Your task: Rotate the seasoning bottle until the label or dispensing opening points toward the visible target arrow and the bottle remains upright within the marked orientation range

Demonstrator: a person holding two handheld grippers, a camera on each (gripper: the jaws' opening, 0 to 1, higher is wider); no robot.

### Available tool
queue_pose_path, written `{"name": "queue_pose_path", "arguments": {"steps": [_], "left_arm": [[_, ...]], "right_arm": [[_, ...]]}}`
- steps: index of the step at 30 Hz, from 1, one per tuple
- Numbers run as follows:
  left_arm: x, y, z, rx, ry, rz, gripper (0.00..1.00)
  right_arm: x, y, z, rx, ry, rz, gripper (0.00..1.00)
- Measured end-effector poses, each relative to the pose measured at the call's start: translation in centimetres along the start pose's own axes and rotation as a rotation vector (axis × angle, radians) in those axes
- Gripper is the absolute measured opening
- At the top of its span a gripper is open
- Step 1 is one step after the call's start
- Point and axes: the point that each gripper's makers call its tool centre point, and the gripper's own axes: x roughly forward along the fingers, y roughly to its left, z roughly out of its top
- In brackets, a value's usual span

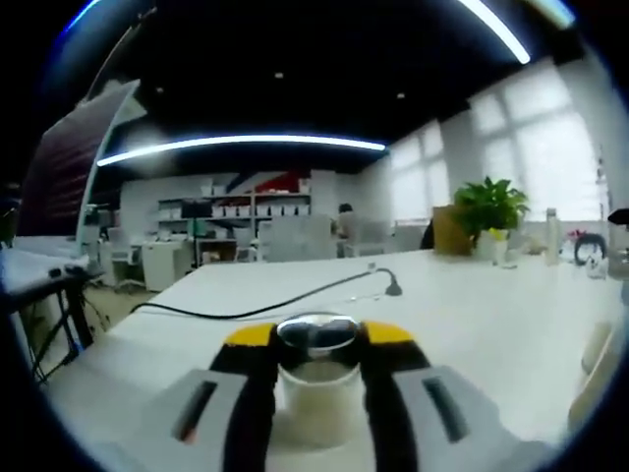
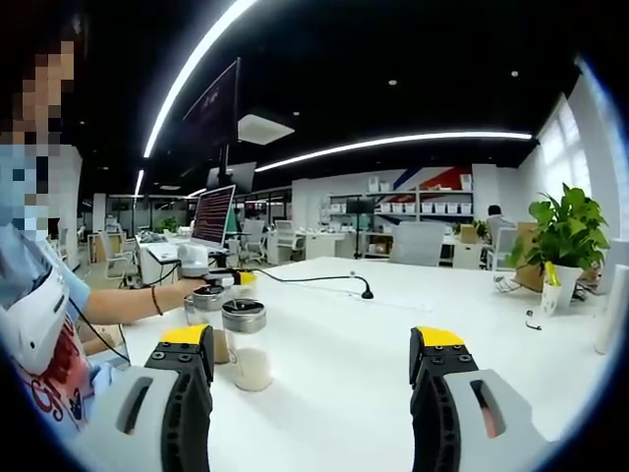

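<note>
Seasoning bottle (image 1: 316,379), chrome-lidded and half full of white powder, stands on the white tabletop (image 1: 472,315) clamped in the left hand-held gripper (image 1: 316,369). Right hand-held gripper (image 2: 313,369) gapes, released; two bottles (image 2: 243,344) ahead.

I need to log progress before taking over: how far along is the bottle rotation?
Done: the left gripper has its jaws closed around a seasoning bottle, which stands upright on the white table. In hand: the turn itself. Left: aligning with the arrow, which I can't see, so orientation is unconfirmed. The right gripper hangs open beside a second bottle.
</note>
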Motion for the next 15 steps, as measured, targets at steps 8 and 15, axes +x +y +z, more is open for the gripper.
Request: {"name": "queue_pose_path", "arguments": {"steps": [8,15], "left_arm": [[-1.3,0.1,0.6,0.010,0.000,-0.012,0.33],[-2.7,0.1,1.3,0.010,0.000,-0.022,0.33]], "right_arm": [[0.0,0.1,0.0,-0.003,-0.001,0.001,0.84],[0.1,0.1,-0.1,0.002,0.003,0.004,0.84]]}}
